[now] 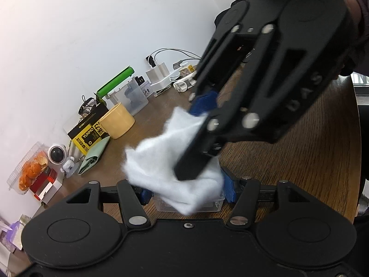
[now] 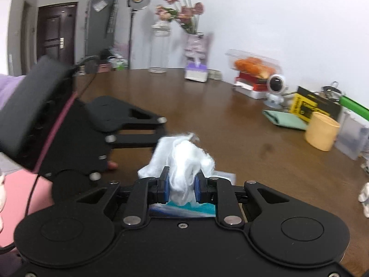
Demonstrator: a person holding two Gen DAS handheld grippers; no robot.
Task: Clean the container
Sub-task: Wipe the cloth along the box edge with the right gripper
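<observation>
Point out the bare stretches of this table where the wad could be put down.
The wooden table lies bare across its middle, between the tissue box and the yellow cup. Bare wood also shows past the right hand-held gripper towards the table's rounded edge. Crowded: the wall side, from the fruit box to the green-lidded container.

Soft, even room light filled both views; fisheye bending curved the edges, and the right view was smeared by motion blur.
</observation>
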